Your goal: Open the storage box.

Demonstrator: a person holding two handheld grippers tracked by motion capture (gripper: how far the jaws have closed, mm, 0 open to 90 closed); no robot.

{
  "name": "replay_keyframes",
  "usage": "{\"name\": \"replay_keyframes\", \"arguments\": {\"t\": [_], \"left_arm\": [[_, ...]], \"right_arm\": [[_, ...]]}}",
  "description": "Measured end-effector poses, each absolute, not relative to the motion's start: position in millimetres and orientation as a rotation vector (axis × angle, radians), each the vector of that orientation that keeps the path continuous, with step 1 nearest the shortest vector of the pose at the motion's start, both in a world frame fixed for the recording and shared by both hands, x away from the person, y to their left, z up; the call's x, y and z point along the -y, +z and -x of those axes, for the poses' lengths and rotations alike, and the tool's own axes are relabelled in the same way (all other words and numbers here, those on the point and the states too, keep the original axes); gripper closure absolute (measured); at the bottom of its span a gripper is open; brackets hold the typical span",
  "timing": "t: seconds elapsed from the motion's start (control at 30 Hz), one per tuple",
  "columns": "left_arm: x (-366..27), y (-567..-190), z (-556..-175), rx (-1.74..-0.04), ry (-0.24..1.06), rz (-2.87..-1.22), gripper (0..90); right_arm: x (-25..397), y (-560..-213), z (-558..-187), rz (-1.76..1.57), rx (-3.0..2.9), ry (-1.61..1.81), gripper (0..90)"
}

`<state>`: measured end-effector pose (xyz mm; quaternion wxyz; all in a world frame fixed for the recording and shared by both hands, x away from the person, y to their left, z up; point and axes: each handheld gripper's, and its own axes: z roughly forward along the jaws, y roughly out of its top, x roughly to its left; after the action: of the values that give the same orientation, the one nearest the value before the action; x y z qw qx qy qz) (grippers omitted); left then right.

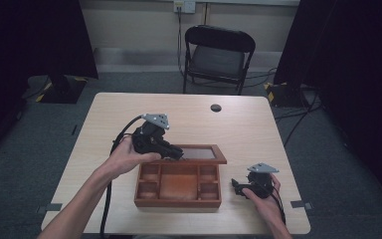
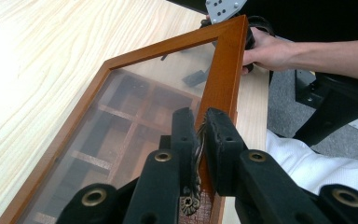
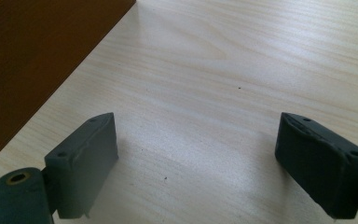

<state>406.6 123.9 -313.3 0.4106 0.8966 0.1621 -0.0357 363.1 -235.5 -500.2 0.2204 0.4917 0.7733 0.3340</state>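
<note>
My left jaws are pinched on the small brass handle [image 2: 194, 161] at the front rim of the glass lid [image 2: 135, 116], and my right jaws stand wide apart with nothing between them, just above bare tabletop.

The table [image 1: 104, 114] carries everything. On it, toward the near edge and about midway between its left and right edges, sits the wooden box [image 1: 178, 185], its compartments open to the high view and apparently empty. The lid, a wooden frame around a tinted pane, is hinged along the box's far side and is raised, so the opening is well under way. I judge it not finished, since the lid depends on my grip and has not come to rest on anything behind the box.

My left gripper [image 1: 171, 149] hovers over the box's far left corner, holding that handle. My right gripper [image 1: 238, 187] waits just beside the box's right wall, near the table's near right corner, touching nothing.

What is left, as I read it: swing the lid fully back until it stands or lies by itself, then let go of the handle. The right gripper has no share in the work yet.
</note>
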Motion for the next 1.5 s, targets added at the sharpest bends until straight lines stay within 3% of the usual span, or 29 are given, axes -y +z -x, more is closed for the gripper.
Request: {"name": "replay_keyframes", "arguments": {"t": [1.5], "left_arm": [[-120.8, -315.9, -405.4, -0.409, -0.109, -2.255, 82.3]], "right_arm": [[235.4, -500.2, -363.1, -1.360, -2.138, 0.924, 12.1]]}}
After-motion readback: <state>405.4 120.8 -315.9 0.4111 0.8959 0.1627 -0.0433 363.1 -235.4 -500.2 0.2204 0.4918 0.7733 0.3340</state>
